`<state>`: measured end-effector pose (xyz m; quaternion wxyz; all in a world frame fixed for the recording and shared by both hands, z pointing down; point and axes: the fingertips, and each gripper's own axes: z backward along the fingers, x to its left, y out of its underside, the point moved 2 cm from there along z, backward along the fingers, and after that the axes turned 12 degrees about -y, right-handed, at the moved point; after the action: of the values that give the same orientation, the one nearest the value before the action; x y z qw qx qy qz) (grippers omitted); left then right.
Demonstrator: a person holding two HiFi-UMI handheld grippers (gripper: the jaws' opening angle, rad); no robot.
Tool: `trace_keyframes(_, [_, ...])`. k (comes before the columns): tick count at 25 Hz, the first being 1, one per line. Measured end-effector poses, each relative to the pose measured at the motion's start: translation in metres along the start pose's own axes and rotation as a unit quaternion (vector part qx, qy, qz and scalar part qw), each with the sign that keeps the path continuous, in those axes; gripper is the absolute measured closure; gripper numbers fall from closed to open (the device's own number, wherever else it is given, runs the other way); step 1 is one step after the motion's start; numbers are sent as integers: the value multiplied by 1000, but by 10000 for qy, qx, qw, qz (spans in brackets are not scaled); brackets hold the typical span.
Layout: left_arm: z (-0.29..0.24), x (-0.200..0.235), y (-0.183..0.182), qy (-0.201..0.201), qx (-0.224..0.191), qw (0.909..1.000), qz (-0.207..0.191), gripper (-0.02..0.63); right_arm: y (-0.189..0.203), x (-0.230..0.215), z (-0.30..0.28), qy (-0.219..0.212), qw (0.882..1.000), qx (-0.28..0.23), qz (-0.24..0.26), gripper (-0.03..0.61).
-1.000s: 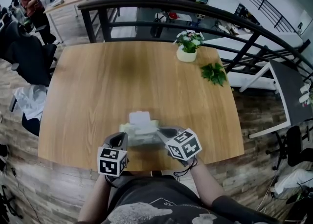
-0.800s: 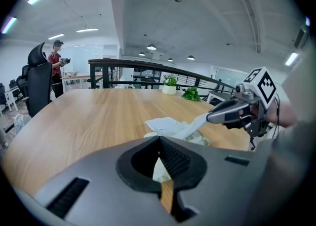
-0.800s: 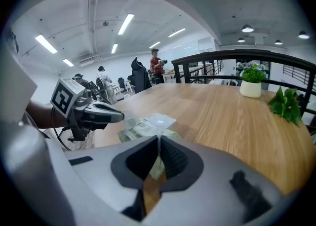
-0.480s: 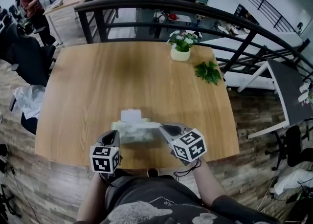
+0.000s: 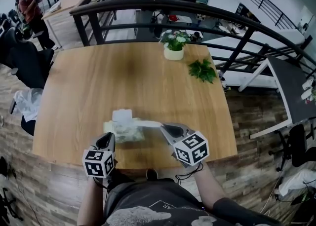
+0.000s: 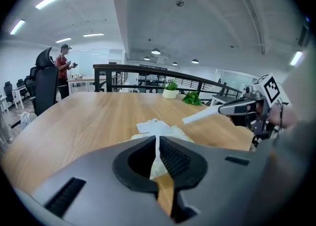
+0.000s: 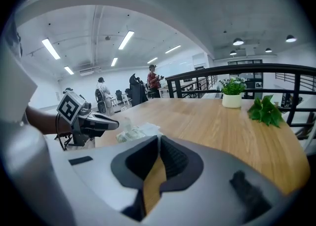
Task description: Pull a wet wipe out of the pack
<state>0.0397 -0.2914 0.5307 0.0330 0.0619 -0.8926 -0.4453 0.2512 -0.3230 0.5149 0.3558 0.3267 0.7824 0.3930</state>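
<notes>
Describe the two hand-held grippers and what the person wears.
The left hand-held gripper and right hand-held gripper have grey bodies tapering to black ribbed pads; each carries a white cube with black square markers. A black cord hangs at the right wrist. The person wears a dark T-shirt with a pale print.

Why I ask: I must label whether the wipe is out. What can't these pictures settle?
- Whether the wipe is free of the pack: in the head view, the spot where they meet is small and blurred.
- The wipe in the right gripper view: the right gripper hides it behind its own shut jaws.
- The pack's near edge in the left gripper view: covered by the left gripper clamping it.
- The pack's print: too small in every view.
</notes>
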Motion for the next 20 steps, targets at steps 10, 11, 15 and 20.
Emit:
trace_keyframes(10, [16,-4,-12,38,-296,9994,157,597,6,-3,7,50,9996,-192,-194,545])
trace_keyframes(11, [16,-2,-13,65,-306,9994,155,597,6,-1,7,90,9996,-196,-204,545])
trace_keyframes(15, [21,7,-12,281,-304,9990,170,597,5,14,10,317,9990,-200,-252,545])
trace_keyframes(20, [33,20,-13,688,-316,9971,37,597,4,36,6,707,9963,-243,-433,545])
